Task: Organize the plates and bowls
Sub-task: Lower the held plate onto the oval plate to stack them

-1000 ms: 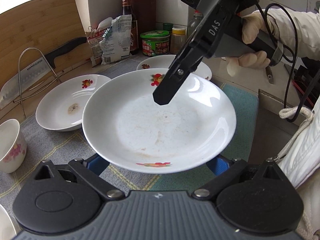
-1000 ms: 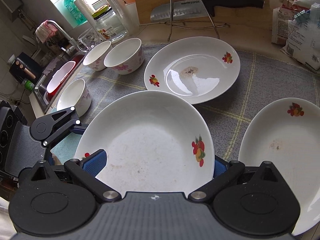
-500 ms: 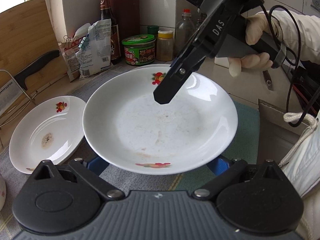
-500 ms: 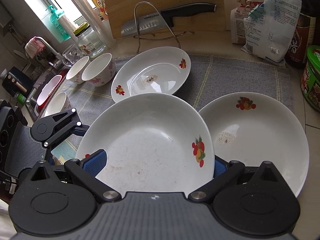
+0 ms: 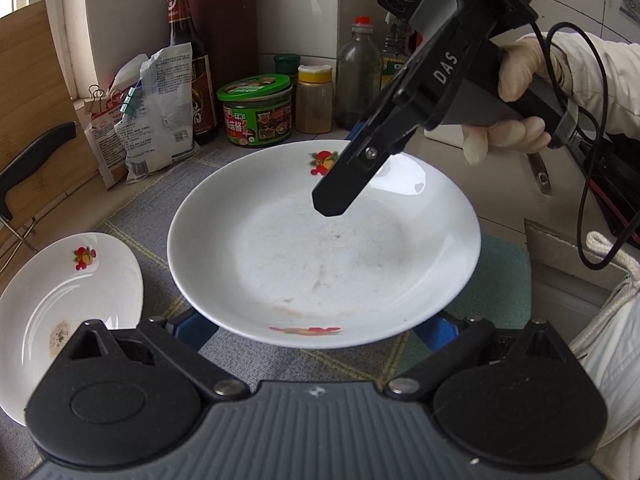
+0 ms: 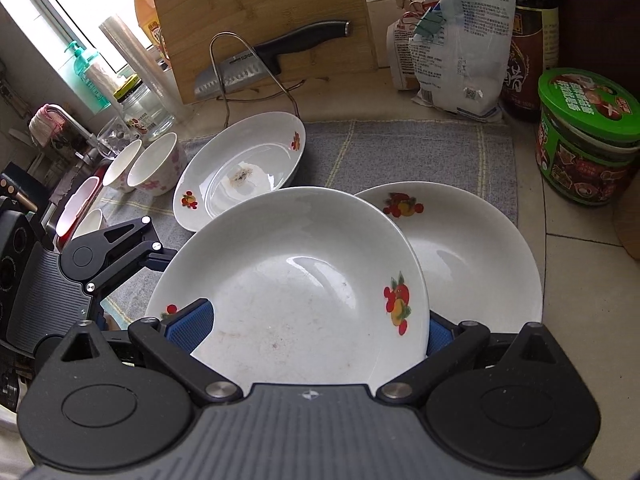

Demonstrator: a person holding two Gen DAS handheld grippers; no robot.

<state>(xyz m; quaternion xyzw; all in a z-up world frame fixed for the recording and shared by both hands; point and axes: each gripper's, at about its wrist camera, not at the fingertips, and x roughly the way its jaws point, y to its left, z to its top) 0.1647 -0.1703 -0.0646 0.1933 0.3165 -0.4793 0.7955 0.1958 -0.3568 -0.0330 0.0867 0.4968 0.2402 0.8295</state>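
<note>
Plates crowd the grey cloth mat (image 6: 408, 152) on this kitchen counter. A white fruit-print plate (image 5: 324, 248), smeared with food residue, is held up between both grippers: the left gripper (image 5: 316, 328) has its blue pads (image 5: 192, 328) spread wide around the plate's near rim, and the right gripper (image 6: 308, 328) holds the same plate (image 6: 288, 280) from the opposite side, its blue pads (image 6: 192, 320) pressing against the rim at either edge. Both claws are clenched on that plate.

From the left wrist view the right gripper's black finger (image 5: 352, 172) reaches over the far rim, with a gloved hand (image 5: 516, 96) on its handle. In the right wrist view the held plate overlaps a second fruit-print plate (image 6: 472, 248) lying on the mat just behind and to the right. A third plate (image 6: 244, 168), with a dark burnt spot in its well, lies further back on the mat, beside two floral bowls (image 6: 156, 168). More bowls (image 6: 80, 216) show at the far left edge.

Behind stand a wooden cutting board (image 6: 264, 20), a cleaver (image 6: 264, 64) on a wire rack, a clipped white bag (image 6: 464, 40), a soy sauce bottle (image 6: 528, 40) and a green-lidded tub (image 6: 588, 136).
</note>
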